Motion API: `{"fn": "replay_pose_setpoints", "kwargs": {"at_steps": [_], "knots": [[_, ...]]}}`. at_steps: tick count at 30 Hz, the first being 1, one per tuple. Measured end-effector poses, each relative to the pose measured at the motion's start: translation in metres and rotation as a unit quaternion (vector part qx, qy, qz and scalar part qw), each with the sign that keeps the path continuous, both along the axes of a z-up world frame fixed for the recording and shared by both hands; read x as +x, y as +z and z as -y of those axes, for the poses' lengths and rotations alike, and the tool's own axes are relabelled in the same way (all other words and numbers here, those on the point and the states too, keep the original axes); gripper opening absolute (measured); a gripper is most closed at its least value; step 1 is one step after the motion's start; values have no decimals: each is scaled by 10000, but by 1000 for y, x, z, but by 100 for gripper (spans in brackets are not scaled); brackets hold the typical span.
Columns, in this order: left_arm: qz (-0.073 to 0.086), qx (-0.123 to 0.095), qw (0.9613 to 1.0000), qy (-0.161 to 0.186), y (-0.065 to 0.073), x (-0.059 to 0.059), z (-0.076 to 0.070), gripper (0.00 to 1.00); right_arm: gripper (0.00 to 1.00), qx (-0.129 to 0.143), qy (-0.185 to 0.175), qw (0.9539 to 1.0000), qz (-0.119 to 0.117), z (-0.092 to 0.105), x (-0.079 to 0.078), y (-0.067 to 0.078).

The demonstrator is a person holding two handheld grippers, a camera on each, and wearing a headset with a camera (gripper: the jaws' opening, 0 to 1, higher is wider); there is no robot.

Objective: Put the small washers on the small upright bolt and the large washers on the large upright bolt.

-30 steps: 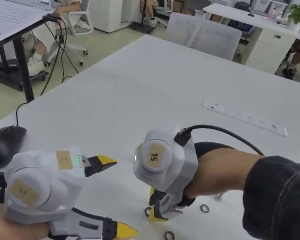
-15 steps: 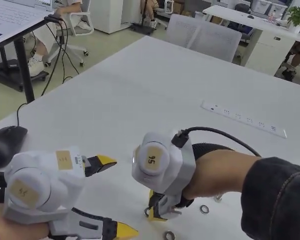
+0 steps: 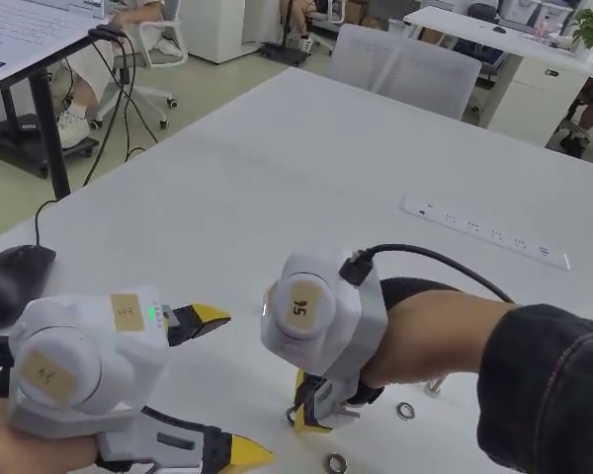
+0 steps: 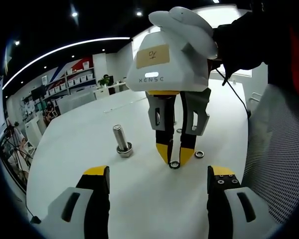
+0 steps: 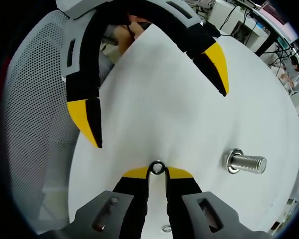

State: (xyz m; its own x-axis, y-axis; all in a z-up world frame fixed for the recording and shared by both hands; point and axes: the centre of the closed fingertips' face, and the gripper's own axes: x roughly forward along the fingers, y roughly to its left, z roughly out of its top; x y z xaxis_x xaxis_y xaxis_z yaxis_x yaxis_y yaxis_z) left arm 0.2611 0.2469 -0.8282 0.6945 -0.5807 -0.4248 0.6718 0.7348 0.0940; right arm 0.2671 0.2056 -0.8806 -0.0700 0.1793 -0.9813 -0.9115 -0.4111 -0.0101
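Bolt point(image 4: 120, 139): threaded steel, standing upright on the table.
Held washer point(image 5: 157, 168): small ring, pinched between right gripper point(image 4: 174, 159) tips.
Loose washers point(image 3: 405, 410): two, lying flat, near it.

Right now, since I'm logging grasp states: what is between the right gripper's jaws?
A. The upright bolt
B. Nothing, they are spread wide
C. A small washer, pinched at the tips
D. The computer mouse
C: in the right gripper view, the yellow tips of the right gripper close around a small washer down at the tabletop, while the upright bolt stands apart to one side.
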Motion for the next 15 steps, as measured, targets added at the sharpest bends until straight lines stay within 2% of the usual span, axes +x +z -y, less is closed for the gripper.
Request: {"fn": "replay_pose_setpoints", "kwargs": {"at_steps": [7, 15], "knots": [[-20, 9, 10000, -12, -1, 1, 0, 80, 14, -5, -18, 10000, -22, 1, 0, 1], [-24, 8, 10000, -43, -1, 3, 2, 80, 14, 1, -97, 10000, 1, 5, 7, 5]]}}
